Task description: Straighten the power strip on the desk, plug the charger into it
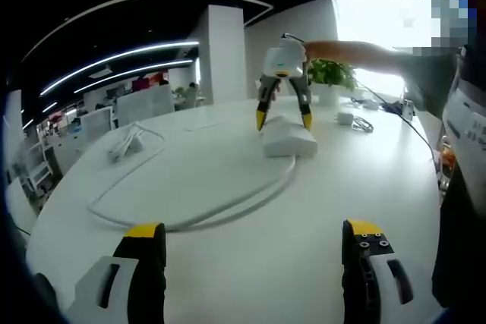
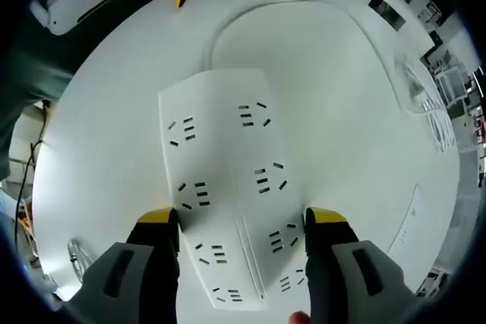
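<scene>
Two yellow-tipped jaws of the right claw [image 2: 241, 221] stand apart, straddling the flat white multi-socket power strip [image 2: 228, 180] mid-table, likely to square it up. The left claw [image 1: 254, 240] hangs spread near the round white table's [image 1: 228, 263] edge, holding nothing; the small white charger [image 1: 345, 117] waits toward the far edge.

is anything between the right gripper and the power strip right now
Nothing visible. The right gripper hangs directly over the power strip with its jaws open on either side of it; the left gripper view also shows bare desk around them.
</scene>
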